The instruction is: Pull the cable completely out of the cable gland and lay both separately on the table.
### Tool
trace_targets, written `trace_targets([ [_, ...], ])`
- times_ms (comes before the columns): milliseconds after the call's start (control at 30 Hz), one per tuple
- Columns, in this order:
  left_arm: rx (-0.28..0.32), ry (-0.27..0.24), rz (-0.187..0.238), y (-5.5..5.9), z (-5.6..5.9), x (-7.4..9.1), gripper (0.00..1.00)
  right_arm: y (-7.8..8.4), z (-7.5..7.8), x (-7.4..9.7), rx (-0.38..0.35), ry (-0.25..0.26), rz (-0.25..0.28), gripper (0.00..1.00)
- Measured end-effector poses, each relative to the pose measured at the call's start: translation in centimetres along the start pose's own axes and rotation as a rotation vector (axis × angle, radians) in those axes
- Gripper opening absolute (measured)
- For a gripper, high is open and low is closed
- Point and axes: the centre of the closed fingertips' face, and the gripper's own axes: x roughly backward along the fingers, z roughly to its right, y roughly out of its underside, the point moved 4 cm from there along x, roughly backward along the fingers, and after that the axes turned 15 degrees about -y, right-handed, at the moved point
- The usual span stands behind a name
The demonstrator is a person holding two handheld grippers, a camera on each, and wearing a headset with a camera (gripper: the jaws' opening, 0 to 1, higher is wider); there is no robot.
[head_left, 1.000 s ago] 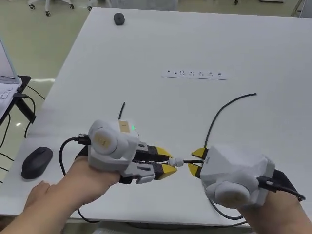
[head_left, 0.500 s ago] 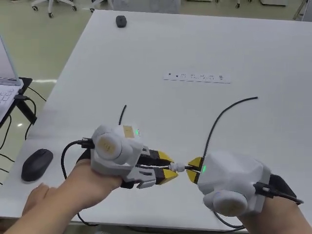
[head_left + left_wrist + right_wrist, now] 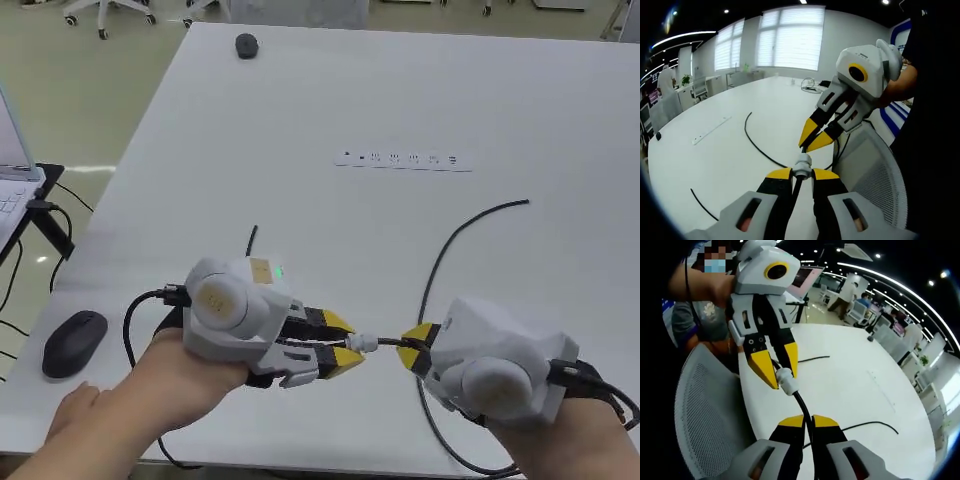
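Opposed grips, one straight pull axis
The left tool (image 3: 345, 340) clamps the cable gland (image 3: 366, 343); the right tool (image 3: 413, 346), facing it, pinches the cable (image 3: 801, 401) running straight between them.

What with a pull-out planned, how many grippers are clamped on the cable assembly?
2: the left gripper is shut on the cable gland, and the right gripper is shut on the cable beside it.

Head view: cable (image 3: 447, 245) runs under the right gripper (image 3: 412, 346) housing, and its near loop is cut by the bottom edge. Cable gland (image 3: 364, 343) rear hidden between the left gripper (image 3: 346, 340) jaws. Marks on white strip (image 3: 400, 159) too small to read. Laptop (image 3: 10, 200) cropped at left edge.
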Motion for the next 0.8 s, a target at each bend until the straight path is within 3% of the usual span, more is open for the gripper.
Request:
trace_targets([
  [300, 0.012, -0.003, 0.007, -0.1, -0.1, 0.1, 0.15, 2.4, 1.8, 0.7, -0.203, 0.030, 0.063, 0.00],
  [467, 0.012, -0.003, 0.008, -0.1, 0.0, 0.0, 0.15, 3.9, 2.6, 0.7, -0.284, 0.039, 0.078, 0.00],
  [633, 0.014, -0.003, 0.012, -0.3, 0.0, 0.0, 0.15, 5.8, 3.6, 0.9, -0.367, 0.082, 0.084, 0.00],
  [800, 0.008, -0.007, 0.012, -0.2, 0.1, 0.0, 0.15, 7.7, 4.1, 0.6, -0.494, 0.103, 0.085, 0.00],
])
